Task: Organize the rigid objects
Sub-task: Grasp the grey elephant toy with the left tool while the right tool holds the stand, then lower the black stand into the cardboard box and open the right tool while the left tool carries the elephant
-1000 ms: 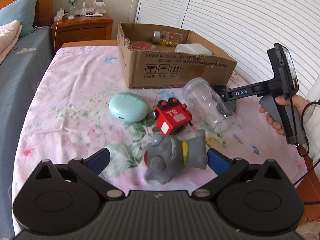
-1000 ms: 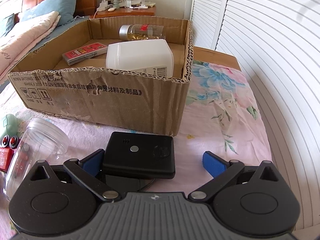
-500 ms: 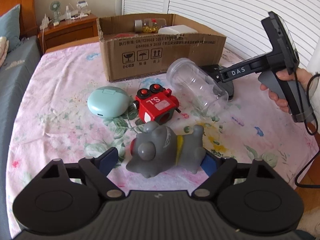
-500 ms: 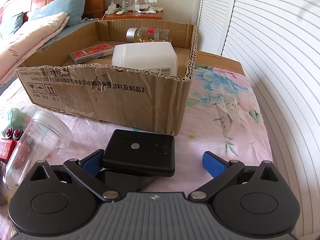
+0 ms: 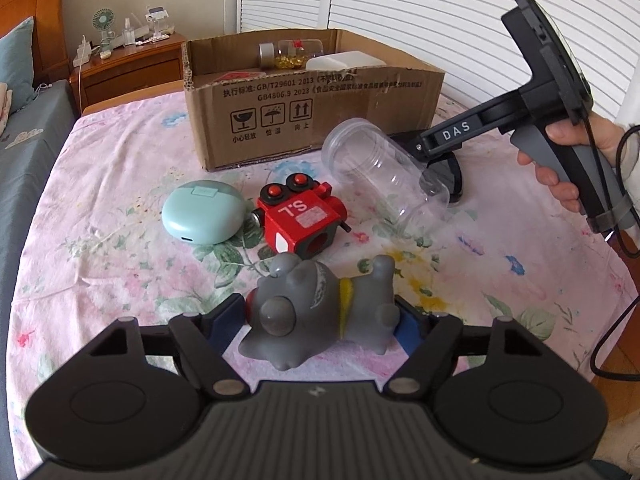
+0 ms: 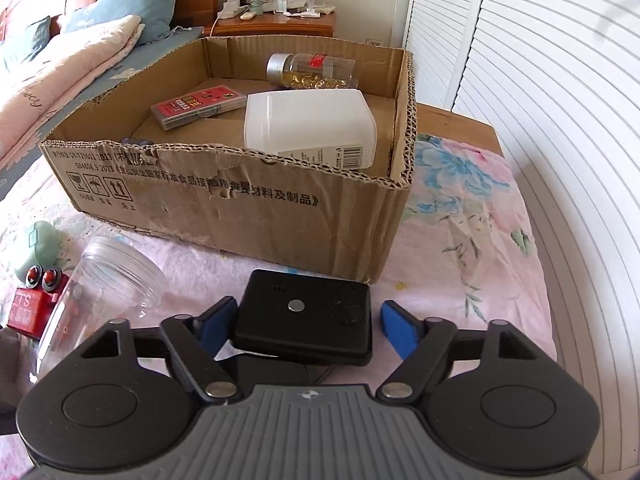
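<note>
Grey elephant toy (image 5: 320, 316) is sitting clenched in left tongs (image 5: 320, 322); lifting it clear of cardboard box (image 5: 312, 120) rim advisable. Right tongs (image 6: 304, 322) are straddling black device (image 6: 304, 328), released.

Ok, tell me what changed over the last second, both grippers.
The left gripper closed in on the grey toy figure: its blue pads went from standing wide of it to pressing both sides. The right gripper narrowed around the black device; the left pad touches it, the right pad is a small gap away. The clear jar, red toy, mint case and cardboard box stayed put.
</note>
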A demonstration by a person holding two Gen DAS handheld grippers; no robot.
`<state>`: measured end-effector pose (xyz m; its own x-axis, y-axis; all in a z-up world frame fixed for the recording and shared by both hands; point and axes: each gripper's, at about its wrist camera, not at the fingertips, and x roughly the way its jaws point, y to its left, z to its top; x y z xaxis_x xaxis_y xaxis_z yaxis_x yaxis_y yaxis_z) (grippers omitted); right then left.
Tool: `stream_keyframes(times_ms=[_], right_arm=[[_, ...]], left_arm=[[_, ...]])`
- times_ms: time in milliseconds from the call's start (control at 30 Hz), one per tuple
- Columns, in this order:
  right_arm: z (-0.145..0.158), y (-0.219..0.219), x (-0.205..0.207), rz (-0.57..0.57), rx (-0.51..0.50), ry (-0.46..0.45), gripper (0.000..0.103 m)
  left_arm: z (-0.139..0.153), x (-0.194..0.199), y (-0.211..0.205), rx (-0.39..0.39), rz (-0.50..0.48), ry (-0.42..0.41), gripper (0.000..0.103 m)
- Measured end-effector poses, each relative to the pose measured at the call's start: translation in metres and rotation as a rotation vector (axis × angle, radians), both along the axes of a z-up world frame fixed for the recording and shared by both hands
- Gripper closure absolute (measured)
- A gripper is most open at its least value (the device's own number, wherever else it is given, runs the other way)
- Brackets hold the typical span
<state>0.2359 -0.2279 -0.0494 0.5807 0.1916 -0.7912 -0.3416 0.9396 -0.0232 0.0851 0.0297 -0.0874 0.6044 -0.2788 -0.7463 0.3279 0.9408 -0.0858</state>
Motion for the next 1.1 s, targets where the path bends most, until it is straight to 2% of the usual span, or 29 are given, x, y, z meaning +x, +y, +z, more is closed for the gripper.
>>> stream_keyframes(times_ms=[200, 633, 1100], right_arm=[[0.001, 0.006, -0.004, 0.019, -0.029, -0.007, 0.027], [0.027, 0.002, -0.024, 0.068, -0.027, -0.028, 0.027], [0.089, 0.005, -0.051, 0.140, -0.024, -0.135, 0.027]], left_arm=[[0.001, 0.001, 0.001, -0.013, -0.005, 0.003, 0.031], [0.013, -0.003, 0.010, 0.001, -0.023, -0.004, 0.032], [0.050, 0.005, 0.020, 0.047, -0.074, -0.032, 0.032]])
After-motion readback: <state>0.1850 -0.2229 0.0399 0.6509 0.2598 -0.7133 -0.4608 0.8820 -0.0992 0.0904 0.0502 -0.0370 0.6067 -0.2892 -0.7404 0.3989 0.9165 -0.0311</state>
